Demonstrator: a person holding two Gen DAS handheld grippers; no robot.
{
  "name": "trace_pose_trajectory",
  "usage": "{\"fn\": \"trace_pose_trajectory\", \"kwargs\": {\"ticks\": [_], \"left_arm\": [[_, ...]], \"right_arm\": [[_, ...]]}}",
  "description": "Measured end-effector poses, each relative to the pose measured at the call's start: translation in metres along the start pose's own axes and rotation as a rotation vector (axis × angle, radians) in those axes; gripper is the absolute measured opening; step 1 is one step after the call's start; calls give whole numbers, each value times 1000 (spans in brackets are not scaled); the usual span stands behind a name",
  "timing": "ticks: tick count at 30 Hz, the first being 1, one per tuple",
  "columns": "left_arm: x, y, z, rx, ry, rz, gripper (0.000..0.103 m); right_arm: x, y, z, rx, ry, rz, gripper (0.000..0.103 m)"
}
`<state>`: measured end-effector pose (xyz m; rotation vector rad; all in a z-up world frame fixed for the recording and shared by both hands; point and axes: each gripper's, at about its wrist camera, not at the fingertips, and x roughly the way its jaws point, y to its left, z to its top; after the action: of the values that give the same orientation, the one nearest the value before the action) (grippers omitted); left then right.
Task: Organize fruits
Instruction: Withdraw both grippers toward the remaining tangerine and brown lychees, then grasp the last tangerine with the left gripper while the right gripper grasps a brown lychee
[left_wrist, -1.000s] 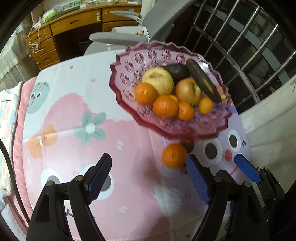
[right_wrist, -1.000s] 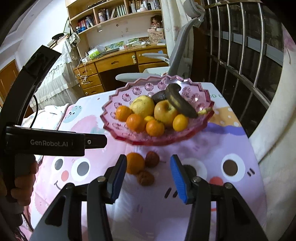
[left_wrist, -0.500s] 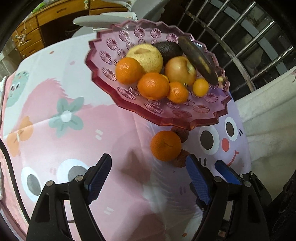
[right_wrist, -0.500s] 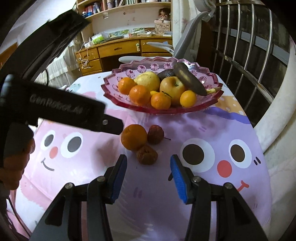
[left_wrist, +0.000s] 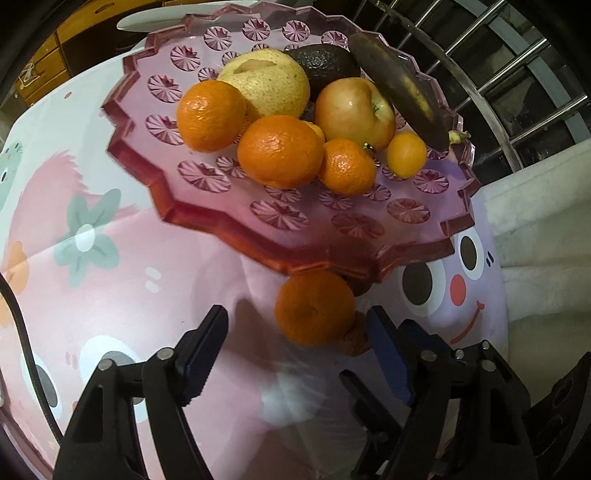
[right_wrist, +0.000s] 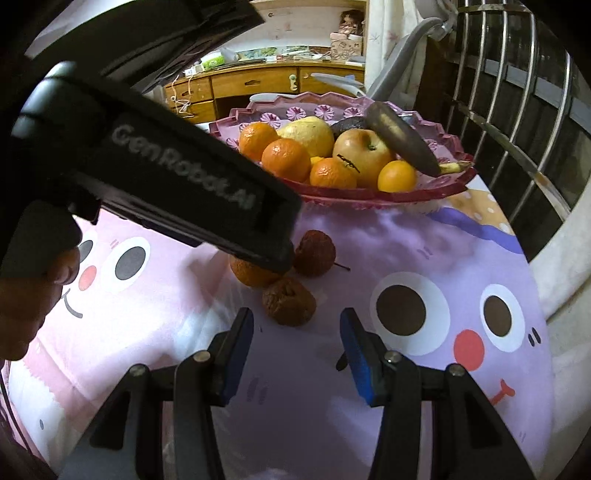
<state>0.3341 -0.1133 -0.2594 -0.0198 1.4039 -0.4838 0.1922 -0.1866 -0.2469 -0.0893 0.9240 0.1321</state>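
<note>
A pink glass fruit bowl (left_wrist: 229, 218) (right_wrist: 454, 184) holds oranges, a pear, an apple, an avocado and a dark banana. On the cloth in front of it lie a loose orange (left_wrist: 314, 306) (right_wrist: 248, 274) and two brown wrinkled fruits (right_wrist: 289, 301) (right_wrist: 314, 253). My left gripper (left_wrist: 295, 354) is open, its fingers either side of the loose orange and just short of it. My right gripper (right_wrist: 295, 347) is open, just short of the nearer brown fruit. The left gripper's body (right_wrist: 166, 166) hides most of the orange in the right wrist view.
A cartoon-print cloth (right_wrist: 424, 280) covers the table. A metal railing (right_wrist: 517, 92) runs along the right side. A wooden desk (right_wrist: 255, 83) and a grey chair (right_wrist: 402, 59) stand behind the table.
Both grippers have moved forward and down toward the loose fruits. The left gripper now brackets the orange; the right has closed in on the near brown fruit. Both stay open.
</note>
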Motion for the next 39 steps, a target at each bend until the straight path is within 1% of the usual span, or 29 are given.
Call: {"fn": "trace_pose_trajectory", "kwargs": {"ticks": [1,4,6,8,10,13,14,15,21,24,32,39], "left_arm": [[1,-1,1,-1,2,-1,71],[5,-4,3,-8,11,-3,63],[8,-5,4,-14,19,-5,58],[11,-6,4,-19,24,-5,56],[12,-7,4,-25,27,-8,50],[14,-9,5,-28,31,-6,49],[14,-9,5,-29,31,-8,47],[14,-9,5,-31,29,-14,45],[12,-9,4,-31,27,-2,44],[9,-5,2,-21,22,17,44],[-7,11,-10,-30,2,35,44],[-30,31,-23,-41,-29,90,44]], "right_arm": [[0,0,0,-3,-2,4,49],[4,-3,2,-13,4,28,49],[7,-5,3,-14,8,40,46],[11,-8,4,-10,16,55,40],[12,-10,4,-9,20,65,38],[13,-10,5,-11,21,91,34],[14,-10,5,-13,23,100,31],[14,-9,5,-16,22,105,31],[11,-4,2,-20,23,103,30],[10,-2,2,-24,27,99,30],[6,6,0,-14,29,85,29],[-5,18,-1,-5,19,94,28]]}}
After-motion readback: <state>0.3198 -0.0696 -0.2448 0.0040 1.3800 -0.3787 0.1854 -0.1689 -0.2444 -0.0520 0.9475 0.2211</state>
